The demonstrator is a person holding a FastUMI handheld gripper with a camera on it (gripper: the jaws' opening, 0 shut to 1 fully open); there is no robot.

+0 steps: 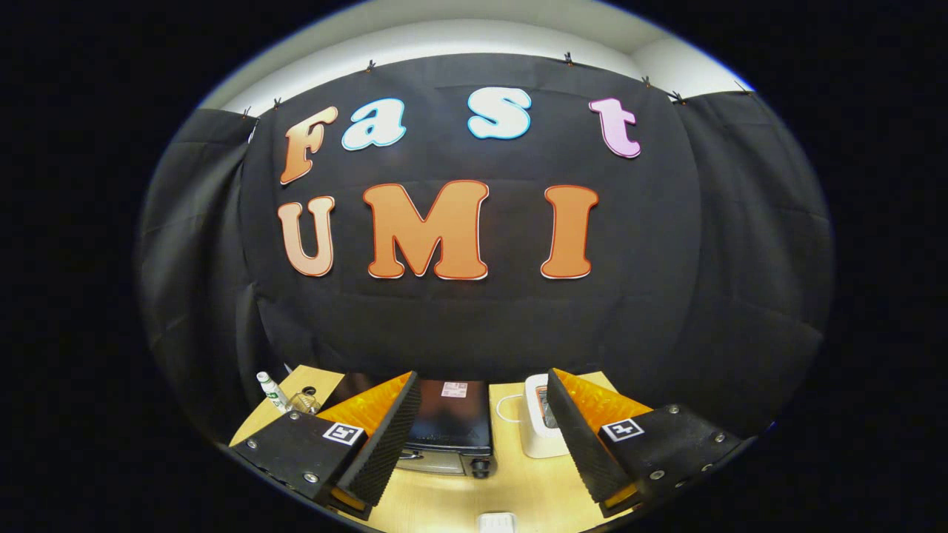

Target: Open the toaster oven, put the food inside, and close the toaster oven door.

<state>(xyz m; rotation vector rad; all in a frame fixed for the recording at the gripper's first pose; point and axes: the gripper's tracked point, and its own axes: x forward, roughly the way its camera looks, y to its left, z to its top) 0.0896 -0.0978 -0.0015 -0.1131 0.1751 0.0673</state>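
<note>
Between the gripper's [481,444] wide-apart ribbed fingers, boxy black toaster oven [452,426]; pale wooden table [511,474]

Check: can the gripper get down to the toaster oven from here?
Probably yes. The gripper is open and holds nothing, and the toaster oven sits on the table between its fingers with nothing between them.

The gripper [481,437] is held high above the wooden table [518,481], pitched so that it looks mostly level toward the far edge of the table. Its two fingers [378,437] are spread wide apart, with nothing pressed between them and neither touching anything.
</note>
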